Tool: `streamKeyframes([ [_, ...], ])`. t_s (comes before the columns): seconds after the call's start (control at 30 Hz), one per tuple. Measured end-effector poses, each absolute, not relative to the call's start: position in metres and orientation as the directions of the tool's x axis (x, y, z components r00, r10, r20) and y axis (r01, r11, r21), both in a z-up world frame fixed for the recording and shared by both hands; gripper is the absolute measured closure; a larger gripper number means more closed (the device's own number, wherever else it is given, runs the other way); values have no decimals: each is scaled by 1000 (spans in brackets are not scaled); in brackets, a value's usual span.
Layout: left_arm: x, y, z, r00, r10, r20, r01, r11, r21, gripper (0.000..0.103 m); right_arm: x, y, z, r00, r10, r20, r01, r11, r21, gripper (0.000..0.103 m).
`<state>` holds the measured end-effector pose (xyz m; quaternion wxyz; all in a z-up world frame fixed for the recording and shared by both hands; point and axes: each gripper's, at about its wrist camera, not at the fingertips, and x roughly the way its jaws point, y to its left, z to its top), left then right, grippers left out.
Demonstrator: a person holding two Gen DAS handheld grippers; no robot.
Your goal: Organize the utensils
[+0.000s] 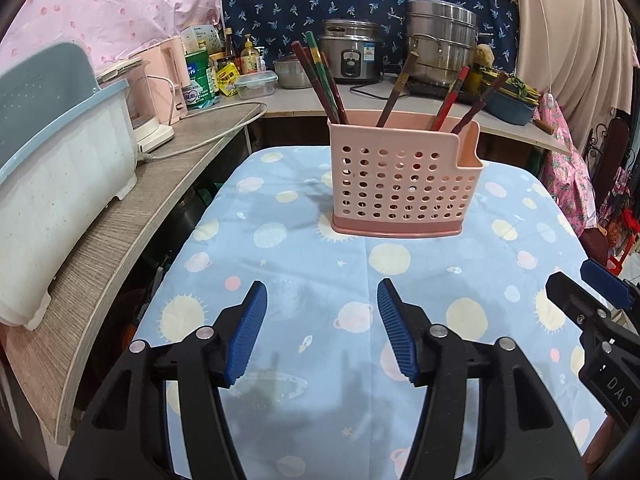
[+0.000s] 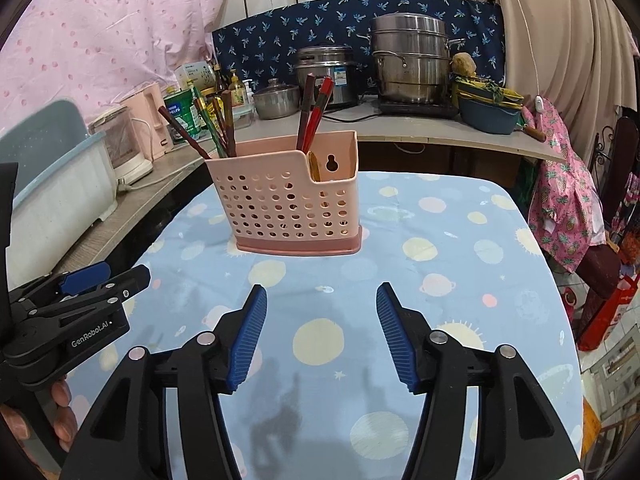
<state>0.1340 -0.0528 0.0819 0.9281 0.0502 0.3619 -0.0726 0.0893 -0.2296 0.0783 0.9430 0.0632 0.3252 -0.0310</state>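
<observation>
A pink perforated utensil holder (image 1: 404, 178) stands upright on the blue planet-print tablecloth (image 1: 320, 264); it also shows in the right wrist view (image 2: 288, 204). Several dark red and green chopsticks (image 1: 324, 80) lean in it, some at its left end (image 2: 216, 128), some at its right (image 2: 314, 114). My left gripper (image 1: 322, 320) is open and empty, hovering over the cloth in front of the holder. My right gripper (image 2: 322, 320) is open and empty too. Each gripper shows at the edge of the other's view, the right (image 1: 592, 312) and the left (image 2: 96, 292).
A white and blue dish rack (image 1: 60, 176) sits on a wooden shelf at the left. A counter behind holds a rice cooker (image 1: 352, 56), steel pots (image 1: 440, 44), jars and a pink kettle (image 2: 146, 120). Pink cloth hangs over a chair (image 2: 568, 216) at the right.
</observation>
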Motion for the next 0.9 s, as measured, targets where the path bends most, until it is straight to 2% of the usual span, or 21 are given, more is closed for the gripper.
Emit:
streamKeyframes([
  [0.3, 129, -58, 79, 732, -84, -676, 169, 984, 60, 26, 89, -228, 74, 779, -27, -626, 98, 992, 79, 36],
  [0.47, 129, -57, 77, 731, -74, -678, 162, 985, 67, 23, 89, -228, 71, 773, -25, -634, 100, 991, 83, 33],
  [0.57, 128, -58, 77, 734, -69, -676, 157, 985, 69, 18, 89, -227, 70, 774, -25, -633, 99, 992, 82, 29],
  [0.8, 129, -59, 76, 734, -61, -676, 153, 985, 77, 15, 90, -223, 68, 769, -25, -639, 92, 993, 72, 20],
  [0.9, 129, -59, 76, 734, -62, -676, 155, 985, 78, 13, 90, -222, 68, 768, -32, -639, 94, 994, 63, 19],
])
